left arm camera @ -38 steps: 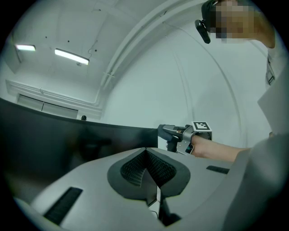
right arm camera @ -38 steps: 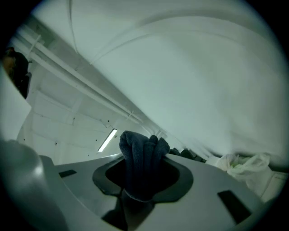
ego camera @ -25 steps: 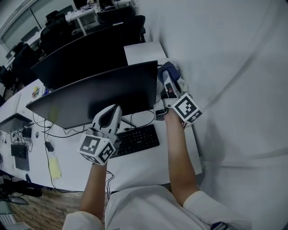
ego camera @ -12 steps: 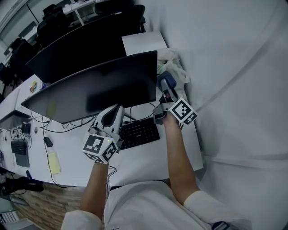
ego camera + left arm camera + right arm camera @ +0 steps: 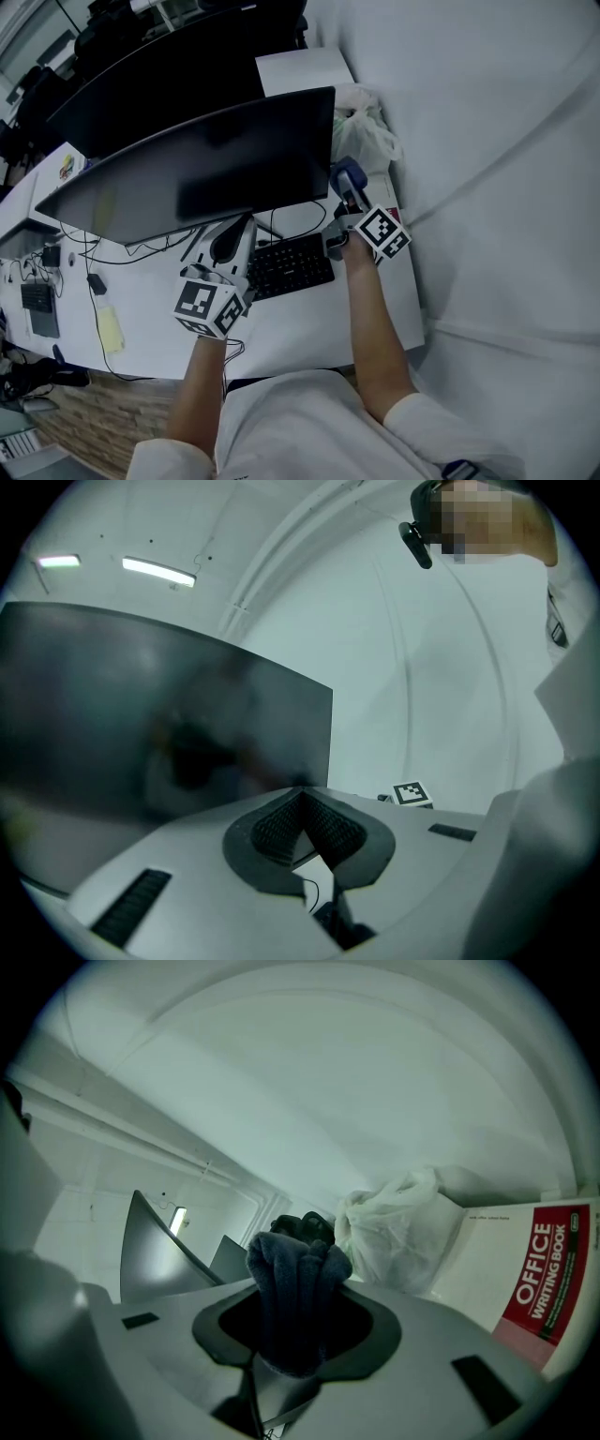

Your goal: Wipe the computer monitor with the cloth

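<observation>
The right gripper [image 5: 349, 190] has drawn back from the white plastic bag [image 5: 361, 129], which now shows clear beyond its jaws. The dark blue cloth [image 5: 296, 1290] is bunched between the jaws, which are clamped on it – a wad pokes out past the tips. The monitor [image 5: 197, 169] stands just left of these jaws, its right edge near the cloth but not touching it.

To the right of the jaws lies a red-covered book [image 5: 548, 1277] reading "OFFICE WRITING BOOK", with the bag between it and the cloth (smaller print on the page beside it is too fine to read).

The left gripper [image 5: 302, 801] has its jaws closed together with nothing between them – the dark screen fills the space ahead and to their left. A black keyboard [image 5: 291, 265] sits on the white desk [image 5: 309, 328] between the two grippers, cables trail under the monitor, and a second monitor [image 5: 159, 89] stands behind.
</observation>
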Action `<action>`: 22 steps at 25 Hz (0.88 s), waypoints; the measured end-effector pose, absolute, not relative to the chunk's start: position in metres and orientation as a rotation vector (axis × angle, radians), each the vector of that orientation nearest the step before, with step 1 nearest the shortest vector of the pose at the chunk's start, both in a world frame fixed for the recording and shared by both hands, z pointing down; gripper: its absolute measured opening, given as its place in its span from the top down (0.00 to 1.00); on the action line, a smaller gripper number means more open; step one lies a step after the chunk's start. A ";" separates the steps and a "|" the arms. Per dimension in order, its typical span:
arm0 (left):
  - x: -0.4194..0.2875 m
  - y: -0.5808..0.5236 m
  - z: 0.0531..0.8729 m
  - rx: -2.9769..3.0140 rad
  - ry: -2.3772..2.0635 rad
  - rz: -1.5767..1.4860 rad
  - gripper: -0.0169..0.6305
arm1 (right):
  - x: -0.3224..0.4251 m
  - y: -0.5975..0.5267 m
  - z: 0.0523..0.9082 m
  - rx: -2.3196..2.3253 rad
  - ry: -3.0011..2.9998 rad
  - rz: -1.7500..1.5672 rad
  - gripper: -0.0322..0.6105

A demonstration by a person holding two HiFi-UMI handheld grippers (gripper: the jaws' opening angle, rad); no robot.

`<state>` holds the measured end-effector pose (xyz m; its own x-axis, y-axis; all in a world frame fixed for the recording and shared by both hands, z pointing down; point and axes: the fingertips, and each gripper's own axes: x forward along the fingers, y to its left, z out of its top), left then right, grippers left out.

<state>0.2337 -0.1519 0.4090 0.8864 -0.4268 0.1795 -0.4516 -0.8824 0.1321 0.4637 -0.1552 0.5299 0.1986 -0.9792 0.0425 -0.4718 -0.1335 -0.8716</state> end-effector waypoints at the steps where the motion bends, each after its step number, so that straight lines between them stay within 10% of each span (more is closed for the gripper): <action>1: 0.233 -0.152 0.412 2.880 -0.679 0.223 0.96 | 0.463 -0.155 0.535 -1.720 1.365 -0.864 0.73; 22: 0.216 -0.131 0.456 2.808 -0.692 0.315 0.96 | 0.456 -0.126 0.625 -1.827 1.298 -1.055 0.73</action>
<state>0.2160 -0.1308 0.4558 0.8652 -0.4282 0.2611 -0.4781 -0.8614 0.1714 0.4562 -0.1264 0.6251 0.1855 -0.9533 0.2383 -0.4280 -0.2967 -0.8537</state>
